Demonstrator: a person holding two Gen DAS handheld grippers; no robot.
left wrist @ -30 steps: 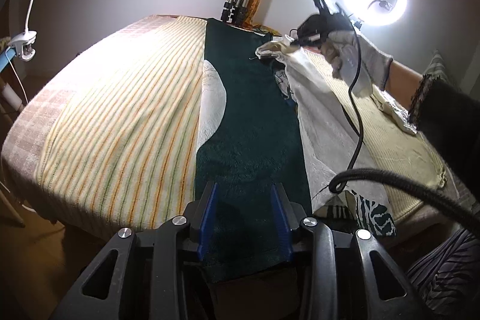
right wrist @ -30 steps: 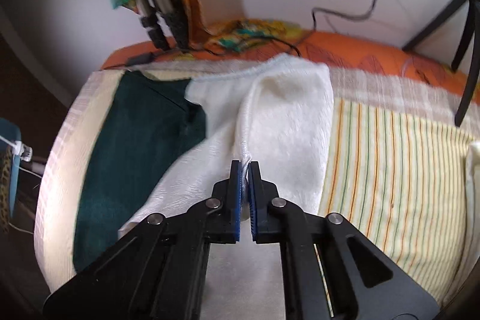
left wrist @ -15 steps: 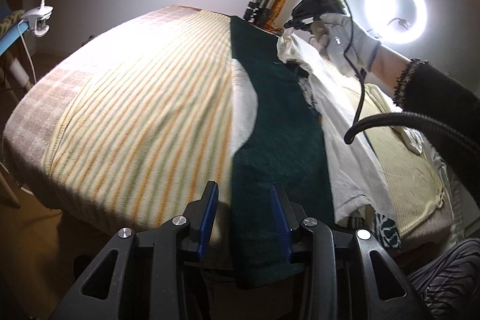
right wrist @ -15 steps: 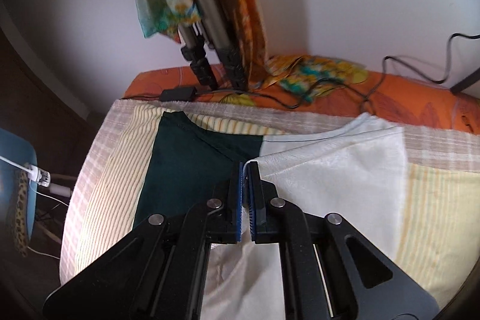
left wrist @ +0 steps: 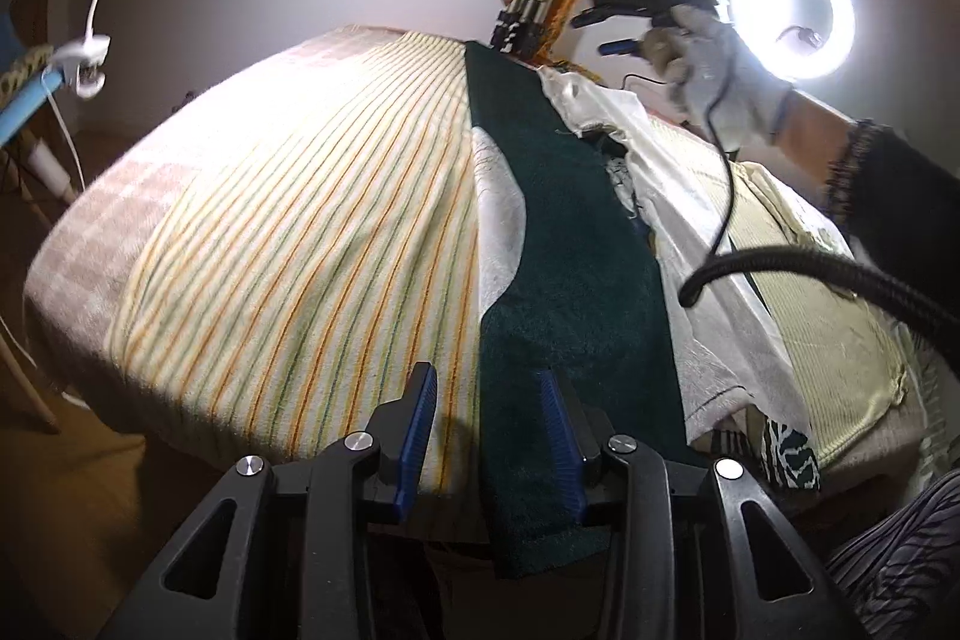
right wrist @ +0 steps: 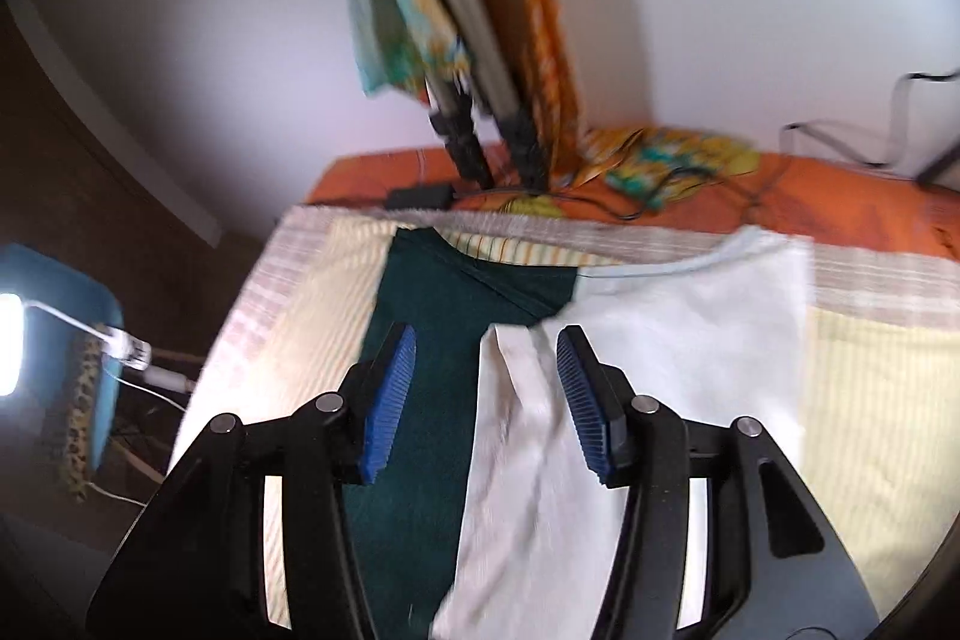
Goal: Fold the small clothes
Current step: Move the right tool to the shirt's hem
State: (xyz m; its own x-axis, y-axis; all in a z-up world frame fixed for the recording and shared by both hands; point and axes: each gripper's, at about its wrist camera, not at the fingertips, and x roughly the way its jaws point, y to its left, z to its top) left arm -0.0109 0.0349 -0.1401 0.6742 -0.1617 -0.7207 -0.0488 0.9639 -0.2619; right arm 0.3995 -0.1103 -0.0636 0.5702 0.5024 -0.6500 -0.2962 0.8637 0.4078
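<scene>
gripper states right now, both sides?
Left gripper: open, empty, over the dark green cloth's near edge.
Right gripper: open, empty, above the white fabric garment.

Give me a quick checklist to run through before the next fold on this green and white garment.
1. Right gripper open, nothing held: ok.
2. Left gripper open, over the near green edge: ok.
3. White half lying flat: not ok, a ridge is bunched between the right fingers.
4. Green half smooth: ok.
5. Black cable clear of the cloth: not ok, it crosses above the white side.
6. Far collar edge straight: cannot tell, blurred.
</scene>
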